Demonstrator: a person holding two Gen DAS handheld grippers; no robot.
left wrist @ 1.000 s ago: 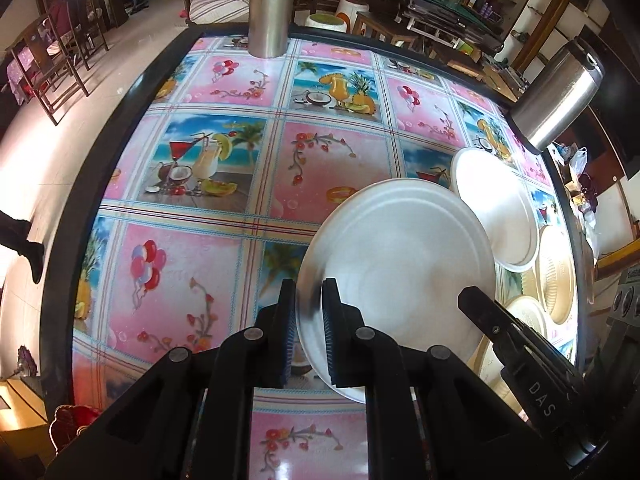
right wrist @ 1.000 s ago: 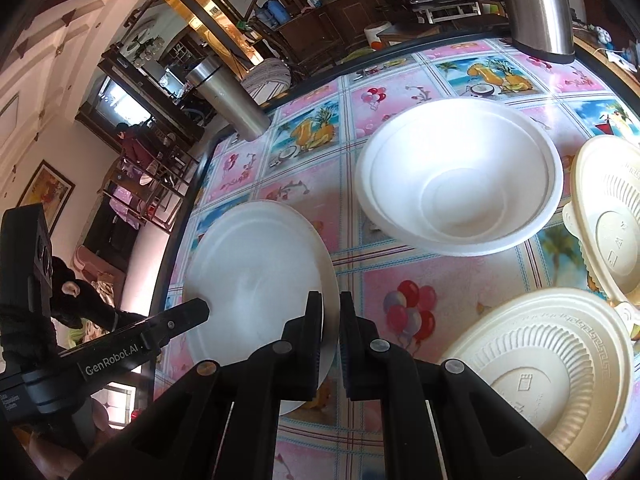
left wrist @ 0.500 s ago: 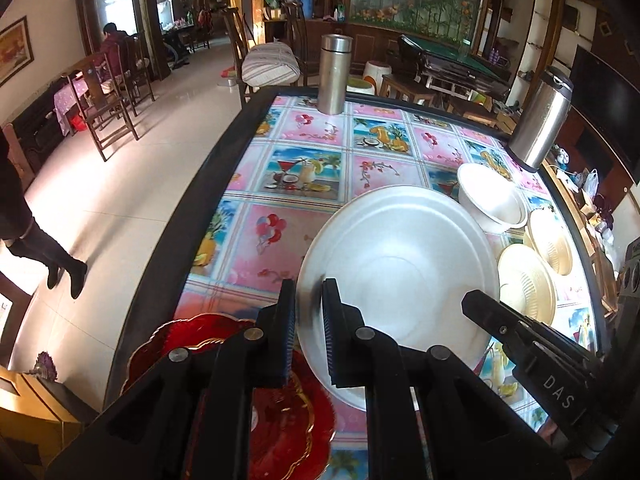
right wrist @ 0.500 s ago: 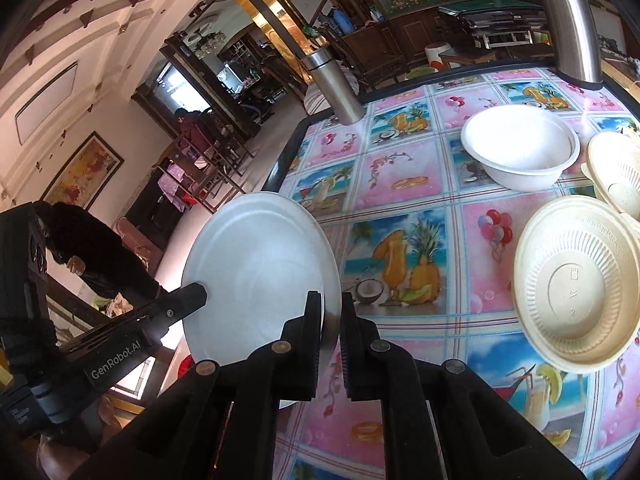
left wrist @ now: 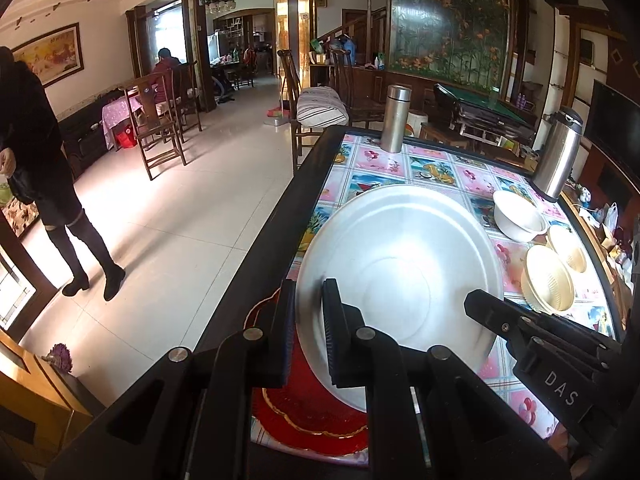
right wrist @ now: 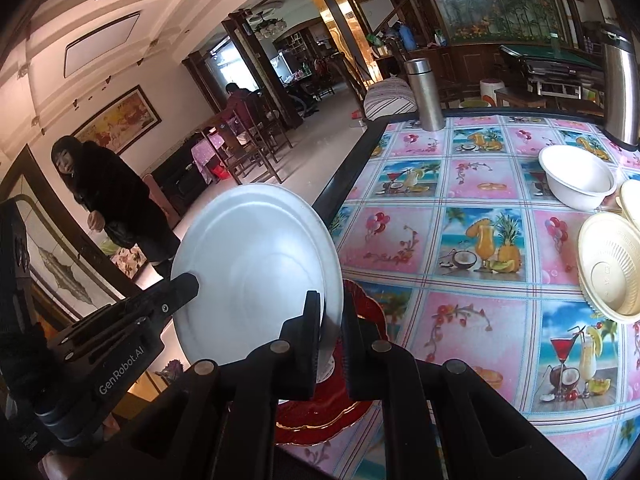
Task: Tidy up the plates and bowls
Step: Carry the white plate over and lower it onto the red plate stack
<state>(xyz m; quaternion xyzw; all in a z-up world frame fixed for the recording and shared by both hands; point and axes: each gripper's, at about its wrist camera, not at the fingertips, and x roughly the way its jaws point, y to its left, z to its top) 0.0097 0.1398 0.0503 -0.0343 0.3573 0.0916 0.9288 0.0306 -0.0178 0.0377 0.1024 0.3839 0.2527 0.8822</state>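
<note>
1. White plate (left wrist: 400,276) is off the counter (right wrist: 472,216), held up by both grippers, hanging over the red plate (left wrist: 304,412) at the near-left corner. Likely reason: stack white on red, so it's being carried as one flat load.
2. Left gripper (left wrist: 308,332): fingers pinching the plate's left rim, one finger each side. Right gripper (right wrist: 332,336): fingers pinching the right rim the same way. Two opposed rim grips stop a wide thin plate from tipping or twisting.
3. Red plate sits flat on the counter, partly under the white plate. I judge it the stack base.
4. White bowl (right wrist: 576,180) stands on the far right side, upright, near the steel jug (left wrist: 556,152). Cream bowls (right wrist: 612,272) lie upside down just beside it, untouched. Steel flask (left wrist: 394,118) at the far edge, well apart.
5. Versus 1.0 s ago: the plate was low over the mid counter close to the bowls; now it's drawn back toward the near-left corner and raised, red plate in view beneath. Grips unchanged.
6. Next, as a judgement: lower level, centre on red, then let go on both sides.
</note>
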